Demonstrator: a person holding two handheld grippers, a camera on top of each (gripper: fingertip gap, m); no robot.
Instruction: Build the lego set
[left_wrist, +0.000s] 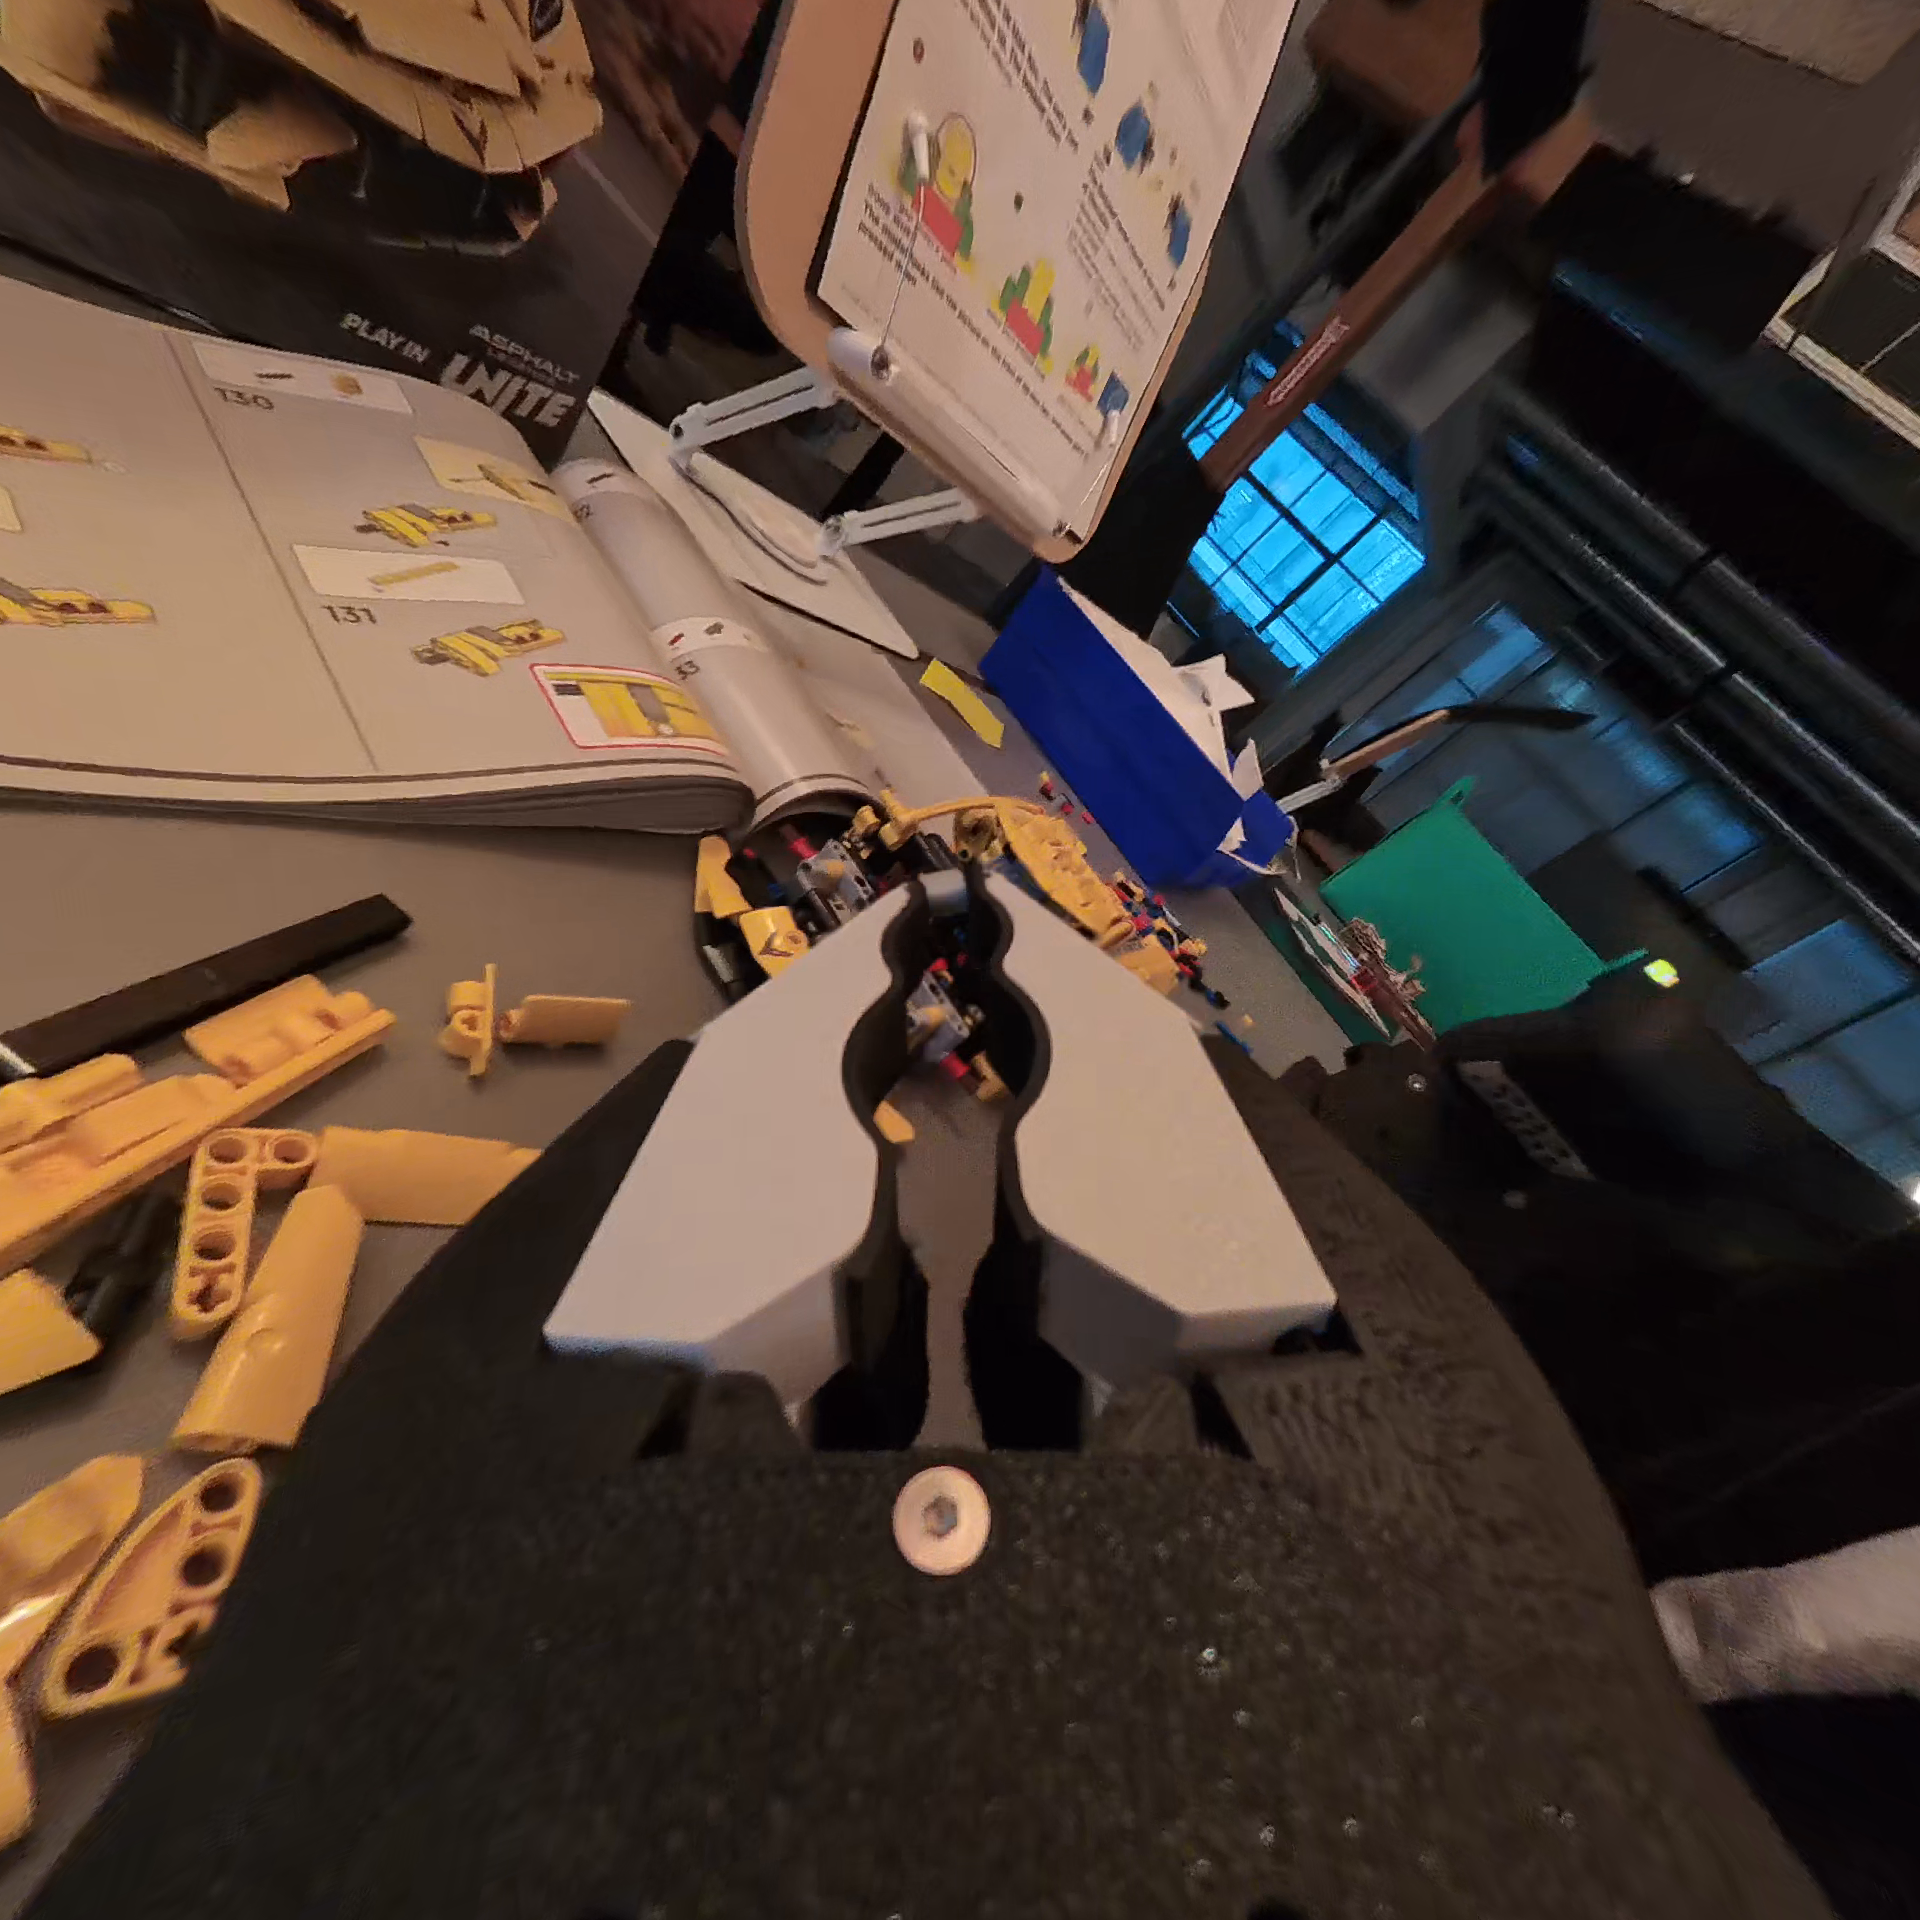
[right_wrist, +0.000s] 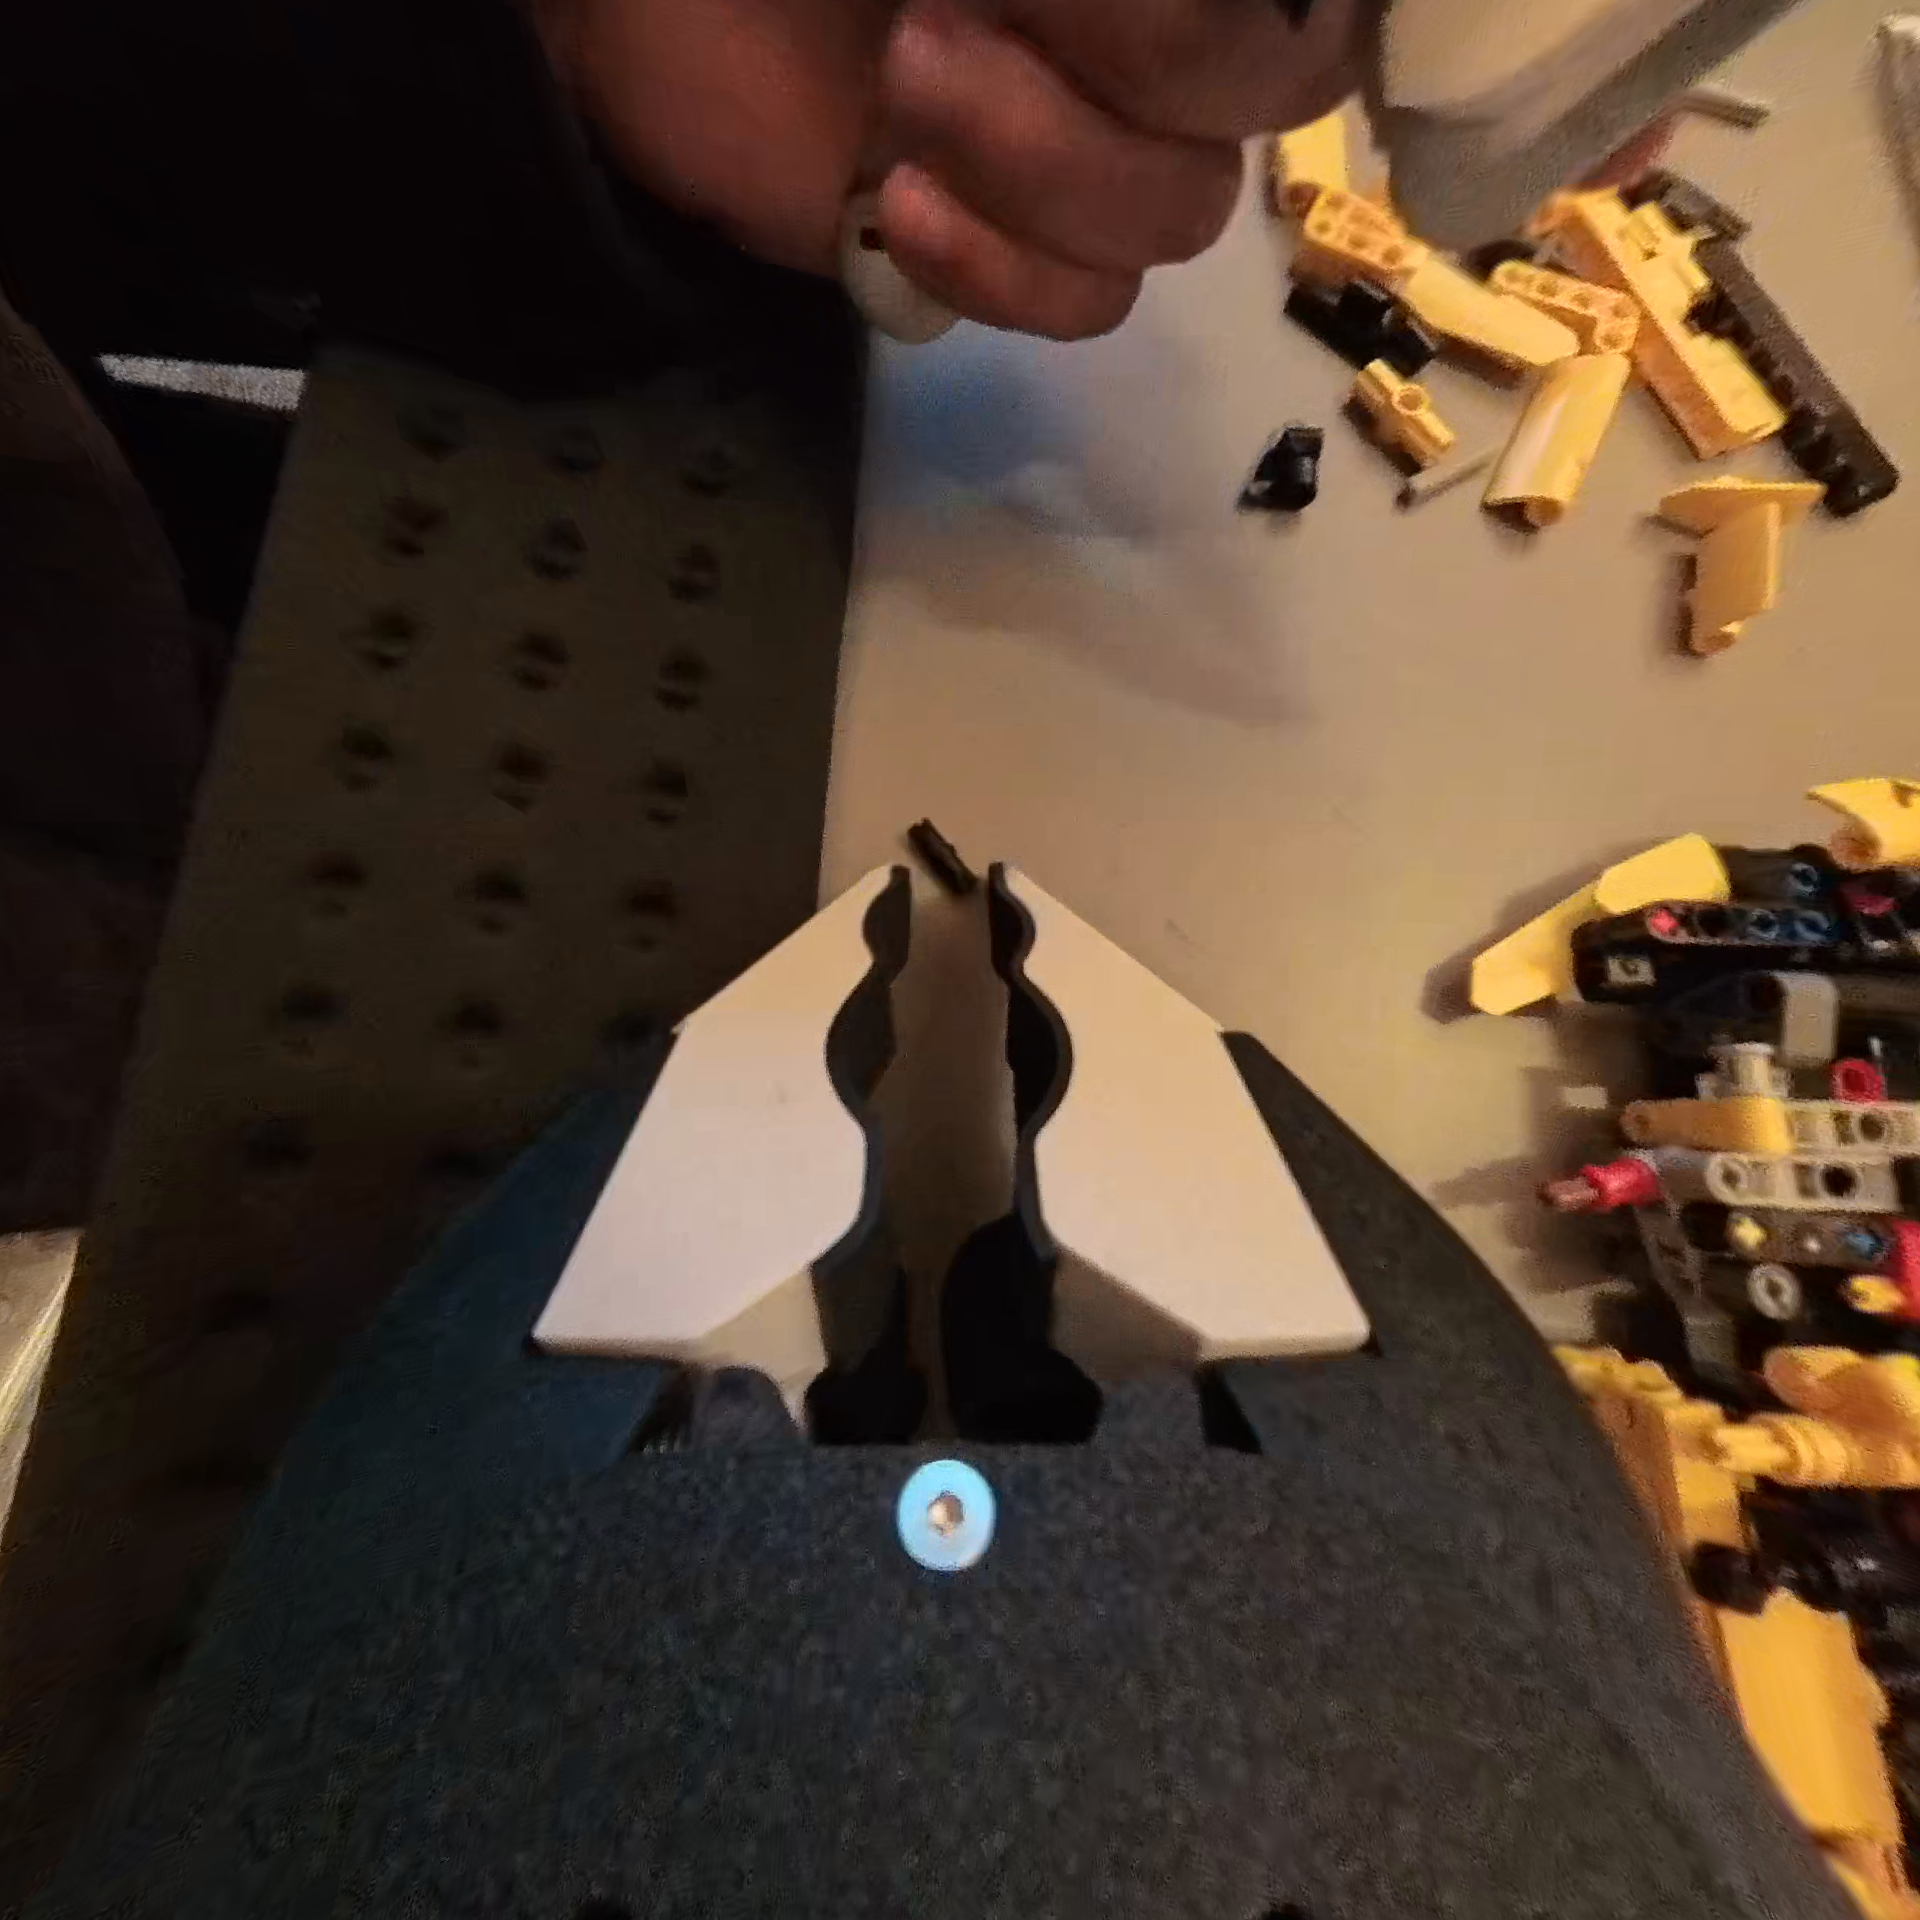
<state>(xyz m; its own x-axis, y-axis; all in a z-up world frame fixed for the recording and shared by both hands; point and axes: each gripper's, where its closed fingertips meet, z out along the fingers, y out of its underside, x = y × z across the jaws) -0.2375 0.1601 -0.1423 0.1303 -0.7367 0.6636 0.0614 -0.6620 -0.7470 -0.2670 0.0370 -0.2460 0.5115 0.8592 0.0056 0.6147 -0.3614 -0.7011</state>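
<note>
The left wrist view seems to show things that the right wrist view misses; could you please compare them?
Only the left wrist view shows the open instruction booklet, the blue box and the shut left gripper. Only the right wrist view shows a small black pin just ahead of the open right gripper. Both show the half-built yellow model and loose yellow pieces.

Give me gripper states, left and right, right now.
Left gripper: nearly shut, tips almost meeting, nothing gripped; the lego model lies beyond.
Right gripper: open, narrow gap, empty; small black pin on the table just past its tips.
</note>
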